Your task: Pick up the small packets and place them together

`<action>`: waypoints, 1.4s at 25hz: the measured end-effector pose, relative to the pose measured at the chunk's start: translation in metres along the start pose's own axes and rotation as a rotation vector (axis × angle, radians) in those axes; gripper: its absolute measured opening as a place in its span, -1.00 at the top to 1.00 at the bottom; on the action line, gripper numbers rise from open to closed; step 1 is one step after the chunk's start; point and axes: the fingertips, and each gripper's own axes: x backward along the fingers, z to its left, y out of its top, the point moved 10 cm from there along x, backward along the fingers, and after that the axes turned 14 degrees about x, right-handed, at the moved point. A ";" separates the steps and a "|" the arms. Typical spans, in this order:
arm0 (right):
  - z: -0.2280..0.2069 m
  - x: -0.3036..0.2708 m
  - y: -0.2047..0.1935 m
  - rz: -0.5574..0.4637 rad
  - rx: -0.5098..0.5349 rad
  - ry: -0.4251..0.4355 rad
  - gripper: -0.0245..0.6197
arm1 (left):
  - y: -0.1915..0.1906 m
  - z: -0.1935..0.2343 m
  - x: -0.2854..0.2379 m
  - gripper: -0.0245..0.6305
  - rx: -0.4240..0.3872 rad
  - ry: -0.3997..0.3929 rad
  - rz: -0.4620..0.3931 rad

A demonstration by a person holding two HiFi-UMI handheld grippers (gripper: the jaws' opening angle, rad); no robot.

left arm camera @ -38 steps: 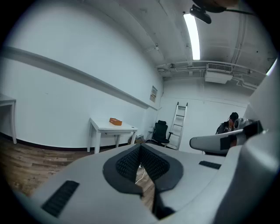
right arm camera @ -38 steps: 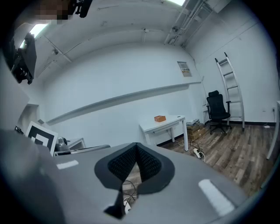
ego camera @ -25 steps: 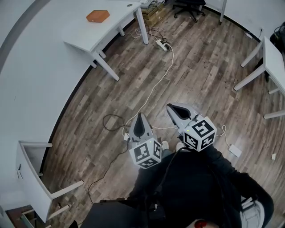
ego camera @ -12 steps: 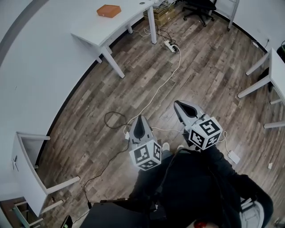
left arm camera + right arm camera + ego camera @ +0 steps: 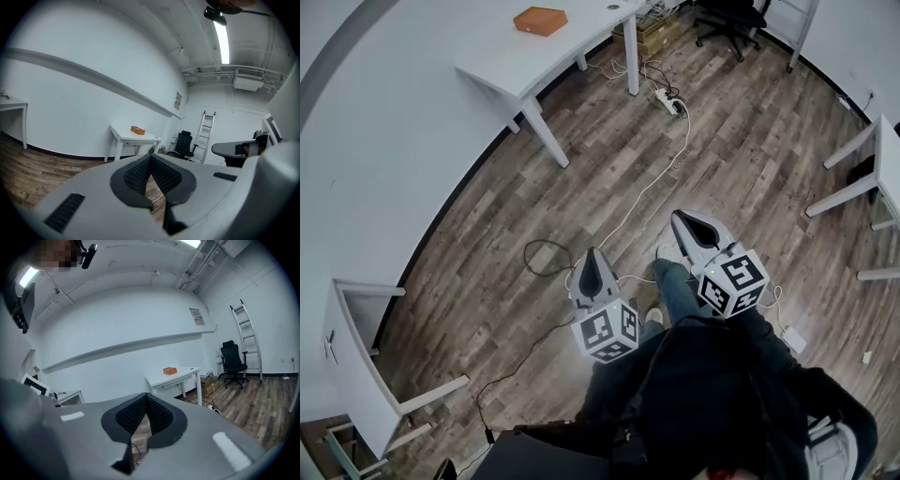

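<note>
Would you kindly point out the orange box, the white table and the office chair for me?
orange box (image 5: 540, 20), head view, middle of its top face.
white table (image 5: 553, 49), head view, bare tabletop beside the box.
office chair (image 5: 230, 354), right gripper view, its backrest.

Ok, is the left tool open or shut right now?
Shut: in the left gripper view the left tool has its pads meeting at the tips, nothing between them.

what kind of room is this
Probably a sparse office or lab: a white desk, a black office chair, and a power strip with cables on the wood-look floor.
</note>
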 end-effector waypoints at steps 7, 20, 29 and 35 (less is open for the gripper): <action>-0.054 -0.080 0.005 -0.004 -0.025 0.054 0.92 | 0.009 -0.001 -0.081 0.93 0.007 0.037 0.007; -0.180 -0.231 0.055 -0.038 0.011 0.160 0.92 | 0.069 -0.041 -0.251 0.93 0.026 0.043 -0.107; -0.207 -0.283 0.056 -0.022 -0.012 0.164 0.92 | 0.080 -0.035 -0.299 0.93 0.035 0.086 -0.119; -0.229 -0.346 0.065 -0.043 -0.010 0.143 0.92 | 0.103 -0.017 -0.361 0.93 0.012 0.083 -0.131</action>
